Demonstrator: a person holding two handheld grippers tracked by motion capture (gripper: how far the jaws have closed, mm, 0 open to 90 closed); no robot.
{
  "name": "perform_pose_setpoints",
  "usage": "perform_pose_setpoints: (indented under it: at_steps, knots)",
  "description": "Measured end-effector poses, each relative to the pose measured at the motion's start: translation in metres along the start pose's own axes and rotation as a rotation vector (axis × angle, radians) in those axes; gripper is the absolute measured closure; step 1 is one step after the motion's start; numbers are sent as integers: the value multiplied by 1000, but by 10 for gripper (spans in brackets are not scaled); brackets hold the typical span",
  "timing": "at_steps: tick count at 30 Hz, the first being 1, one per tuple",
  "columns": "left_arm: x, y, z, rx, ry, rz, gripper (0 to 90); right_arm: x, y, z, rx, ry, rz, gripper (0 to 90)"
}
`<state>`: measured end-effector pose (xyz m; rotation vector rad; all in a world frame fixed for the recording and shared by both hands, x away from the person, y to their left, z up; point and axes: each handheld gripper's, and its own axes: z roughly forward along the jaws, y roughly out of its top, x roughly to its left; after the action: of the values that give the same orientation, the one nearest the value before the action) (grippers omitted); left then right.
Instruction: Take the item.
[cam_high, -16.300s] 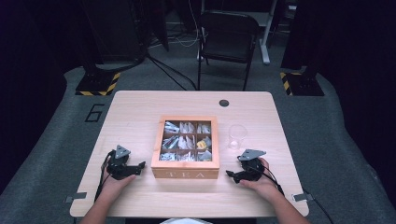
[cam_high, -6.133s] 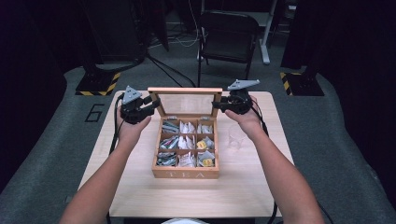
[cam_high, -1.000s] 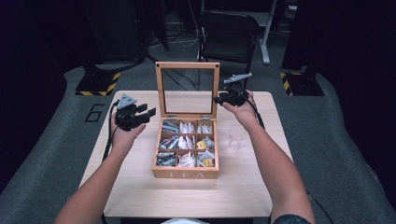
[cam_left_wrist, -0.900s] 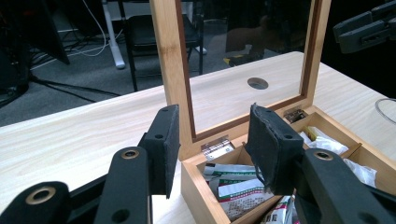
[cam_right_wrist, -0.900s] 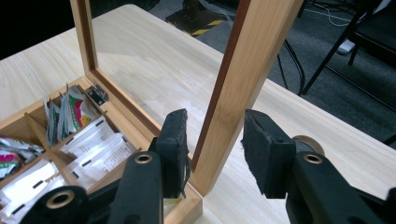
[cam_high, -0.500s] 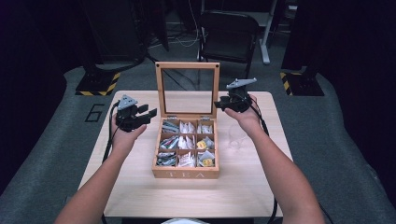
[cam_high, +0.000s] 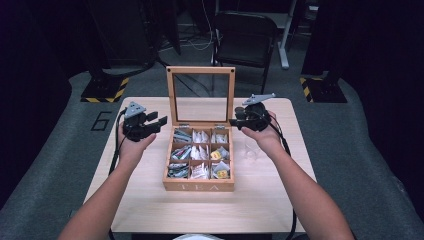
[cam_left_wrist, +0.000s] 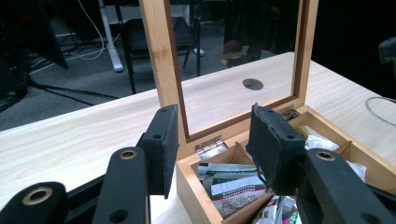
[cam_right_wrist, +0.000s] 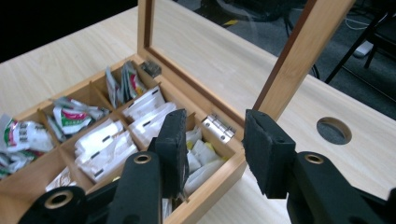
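Wooden tea box (cam_high: 199, 186) sits at the centre of the tabletop (cam_high: 150, 210), the word TEA on its front wall. Its glass-paned lid (cam_high: 200, 95) stands upright on the rear hinges. Nine compartments in a three-by-three grid hold tea packets (cam_high: 200, 152); white ones fill the middle column, and yellow-marked ones lie at centre right and front right.

Left tool (cam_high: 159, 121) is held above the tabletop just beside the box's rear left corner, apart from the box. In the left gripper view its jaws are spread with nothing between the pads (cam_left_wrist: 165, 144); beyond them are the rear left compartment, a brass hinge (cam_left_wrist: 211, 147) and the lid's left post.

Right tool (cam_high: 235, 121) is held at the box's rear right corner, near the foot of the lid's right post. In the right gripper view the jaws stand apart and empty; whether the right pad (cam_right_wrist: 264, 151) touches the post cannot be told from this angle, probably not.

A clear glass (cam_high: 251, 150) stands on the tabletop right of the box, under the right wrist.
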<state>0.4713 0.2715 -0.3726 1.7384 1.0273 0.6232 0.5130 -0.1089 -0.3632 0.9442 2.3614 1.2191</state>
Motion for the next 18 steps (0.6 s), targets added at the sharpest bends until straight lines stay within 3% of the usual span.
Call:
perform_pose_setpoints:
  at_steps: [18]
  knots:
    - [0,0,0,3,-4,-1,529,20,-35,-1,23,51,-12,642]
